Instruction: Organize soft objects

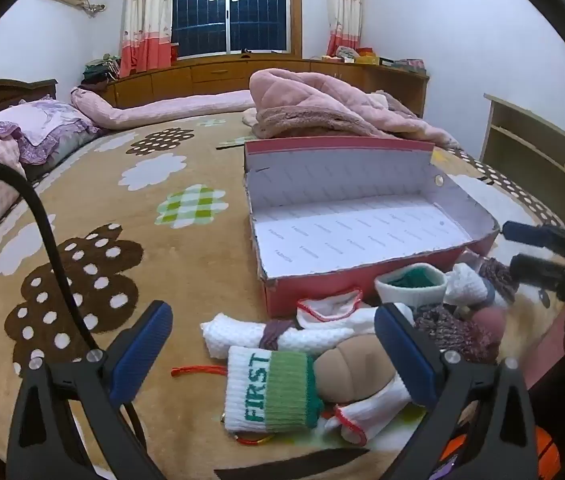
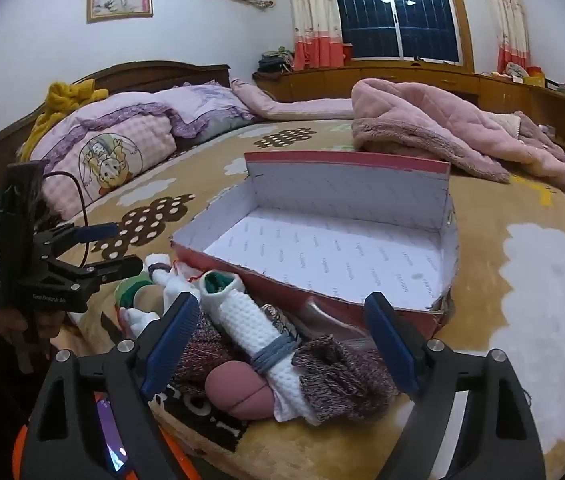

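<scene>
I counted one open cardboard box (image 1: 362, 236) on the bed (image 1: 186, 184), with nothing inside it. In front of it lay a heap of rolled socks (image 1: 282, 380); I made out roughly eight bundles across both views, though overlap kept me from an exact figure. One bore the word FIRST (image 1: 258, 388). Two were white rolls tied round the middle (image 2: 260, 332). One pink quilt (image 1: 322, 108) was there, plus two pillows (image 2: 130, 136). Two grippers were in view, left gripper (image 1: 274, 360) and right gripper (image 2: 282, 344).

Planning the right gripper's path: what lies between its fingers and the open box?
In the right wrist view, a white sock roll tied with blue yarn and knitted maroon socks lie before the box.
</scene>
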A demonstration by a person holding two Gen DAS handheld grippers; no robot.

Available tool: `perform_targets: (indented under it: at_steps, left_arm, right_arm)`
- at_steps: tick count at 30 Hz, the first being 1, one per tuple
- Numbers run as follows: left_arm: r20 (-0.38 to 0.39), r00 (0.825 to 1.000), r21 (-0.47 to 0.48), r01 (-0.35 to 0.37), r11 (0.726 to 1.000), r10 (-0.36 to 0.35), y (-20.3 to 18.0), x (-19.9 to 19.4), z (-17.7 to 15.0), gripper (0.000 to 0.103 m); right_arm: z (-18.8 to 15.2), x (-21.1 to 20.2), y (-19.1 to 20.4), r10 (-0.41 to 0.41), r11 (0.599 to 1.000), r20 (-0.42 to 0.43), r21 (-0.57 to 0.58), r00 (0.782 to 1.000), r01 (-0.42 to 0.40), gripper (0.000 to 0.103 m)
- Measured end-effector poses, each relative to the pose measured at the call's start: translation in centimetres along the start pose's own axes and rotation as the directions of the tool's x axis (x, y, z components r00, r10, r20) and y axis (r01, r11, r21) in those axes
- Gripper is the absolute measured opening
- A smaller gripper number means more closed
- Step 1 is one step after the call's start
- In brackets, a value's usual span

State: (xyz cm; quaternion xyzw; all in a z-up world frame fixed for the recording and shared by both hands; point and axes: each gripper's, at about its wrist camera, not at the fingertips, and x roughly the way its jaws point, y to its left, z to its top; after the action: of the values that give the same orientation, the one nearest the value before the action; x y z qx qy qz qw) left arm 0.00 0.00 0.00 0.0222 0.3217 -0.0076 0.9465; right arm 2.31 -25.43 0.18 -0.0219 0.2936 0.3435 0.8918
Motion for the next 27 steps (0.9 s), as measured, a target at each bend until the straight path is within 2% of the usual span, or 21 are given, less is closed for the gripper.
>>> perform_targets:
  at_steps: [4, 9, 12, 27]
  left_arm:
    - [-0.008, 1.000, -0.003, -0.003, 1.000, 0.003, -0.4, 0.1, 0.1, 0.103]
    - [0.007, 0.999, -0.049, 0.037, 0.998, -0.037, 0.3, -0.2, 0.1, 0.103]
    - [0.002, 0.998, -0.067, 0.063, 0.996, -0.063, 0.9, -0.1, 0.0, 0.103]
    - [-0.003, 0.998, -0.048, 0.060, 0.997, -0.060, 0.4, 0.5, 0.1, 0.103]
  right_arm:
    - [0.1, -0.5, 0.0, 0.004, 1.000, -0.001, 0.025, 1.000, -0.004, 0.087]
    - [0.1, 0.2, -0.3, 0.032, 0.998, -0.029, 0.058, 0.999, -0.031, 0.087]
    - [-0.1, 0.3, -0.2, 0.032, 0.997, -0.018, 0.068, 0.999, -0.031, 0.087]
    - [0.1, 0.3, -0.3, 0.043, 0.997, -0.031, 0.073, 0.999, -0.040, 0.087]
